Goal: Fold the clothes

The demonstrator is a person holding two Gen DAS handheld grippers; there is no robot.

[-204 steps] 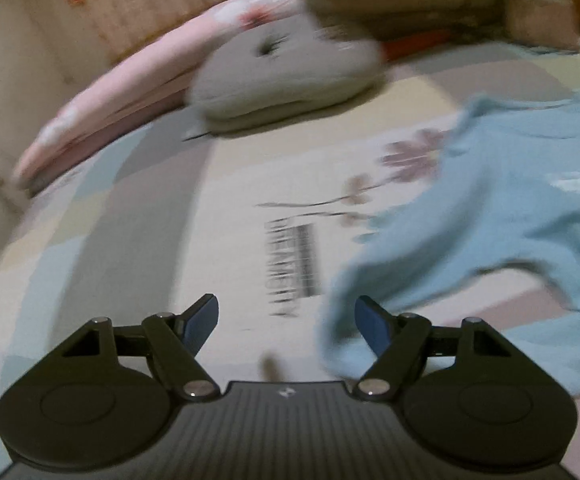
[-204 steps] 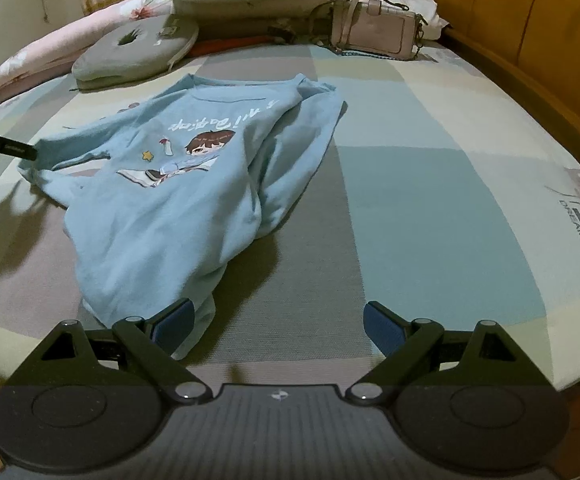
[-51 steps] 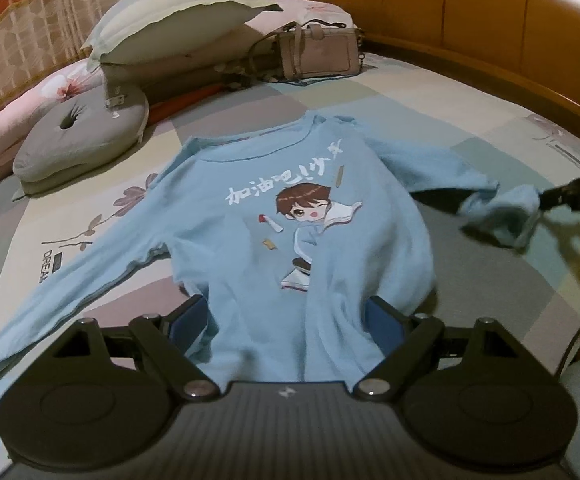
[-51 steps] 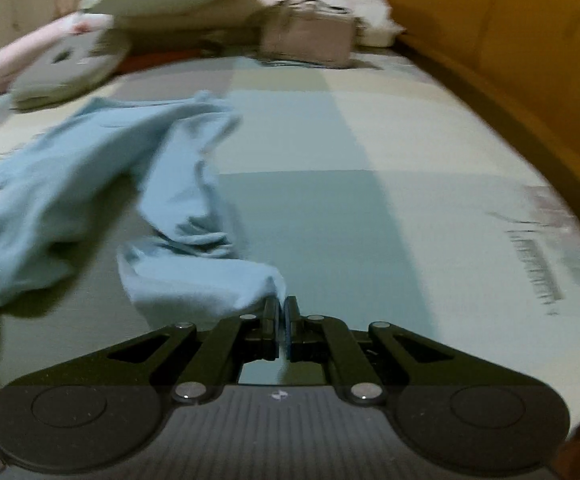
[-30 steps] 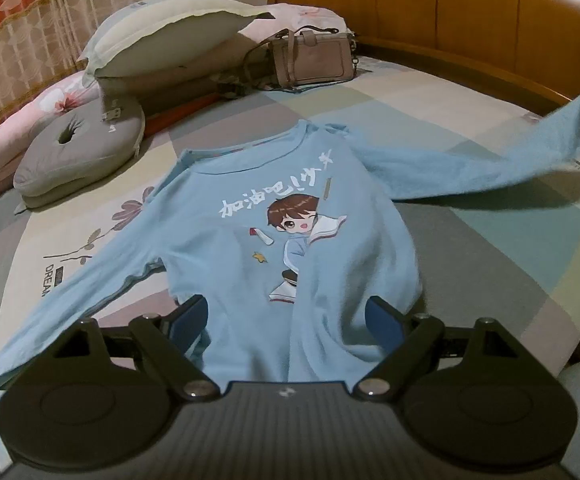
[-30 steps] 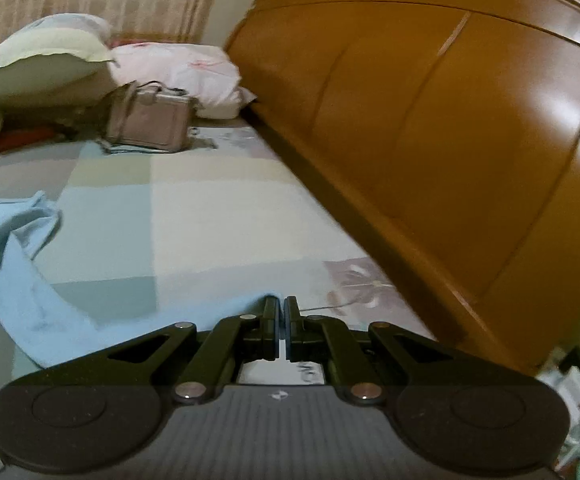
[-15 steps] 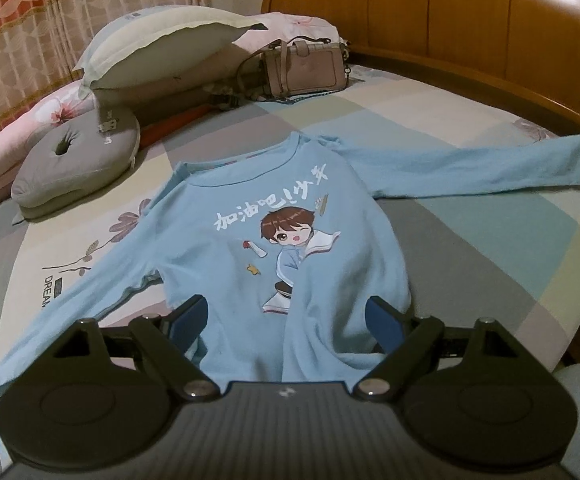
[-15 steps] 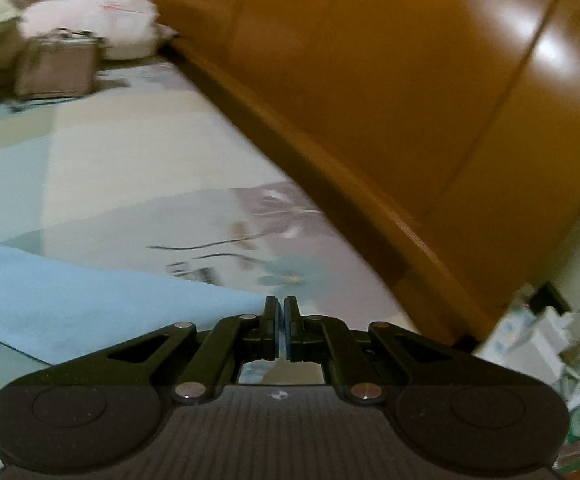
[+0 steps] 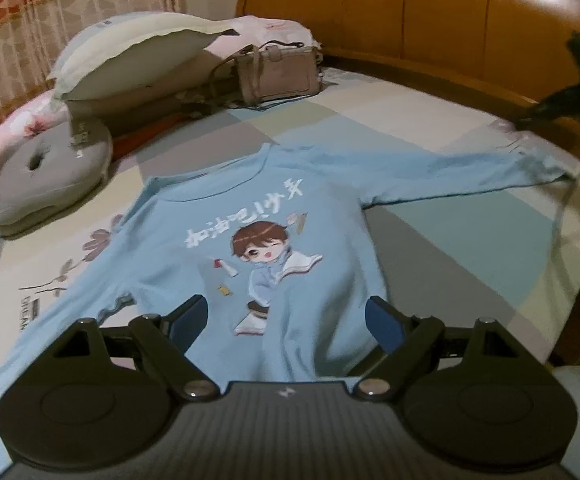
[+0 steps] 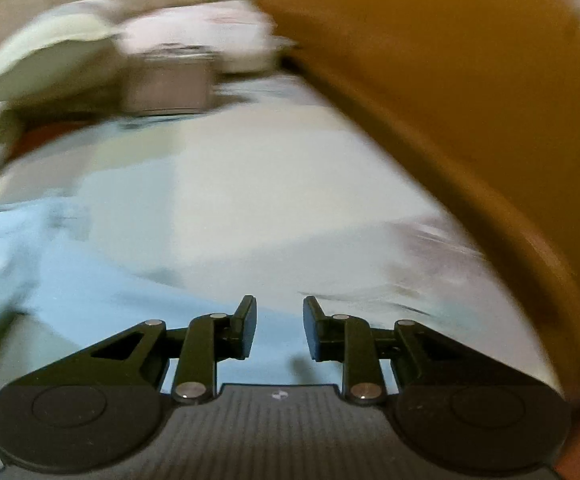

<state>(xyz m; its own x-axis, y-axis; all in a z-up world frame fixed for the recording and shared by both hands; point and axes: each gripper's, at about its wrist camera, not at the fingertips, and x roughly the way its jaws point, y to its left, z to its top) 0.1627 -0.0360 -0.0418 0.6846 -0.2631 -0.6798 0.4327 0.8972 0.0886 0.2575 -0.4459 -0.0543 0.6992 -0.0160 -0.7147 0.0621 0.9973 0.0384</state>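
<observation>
A light blue long-sleeved shirt (image 9: 250, 236) with a cartoon print lies face up on the bed, both sleeves stretched out sideways. My left gripper (image 9: 286, 320) hovers open over the shirt's lower hem, nothing between its fingers. The right sleeve (image 9: 489, 172) reaches to the bed's right edge, where the other gripper (image 9: 569, 96) shows as a dark blurred shape just above the cuff. In the blurred right wrist view my right gripper (image 10: 280, 326) stands open above the sleeve (image 10: 138, 320), holding nothing.
A wooden headboard (image 9: 449, 20) runs along the far and right side. A beige handbag (image 9: 278, 72), a pale pillow (image 9: 138, 56) and a grey cushion (image 9: 46, 172) sit at the bed's far end. The patchwork bedsheet (image 9: 449, 248) shows right of the shirt.
My right gripper has opened and let go of the sleeve cuff, which now lies flat at the bed's right edge. That gripper is moving, its view blurred. The left gripper stays open.
</observation>
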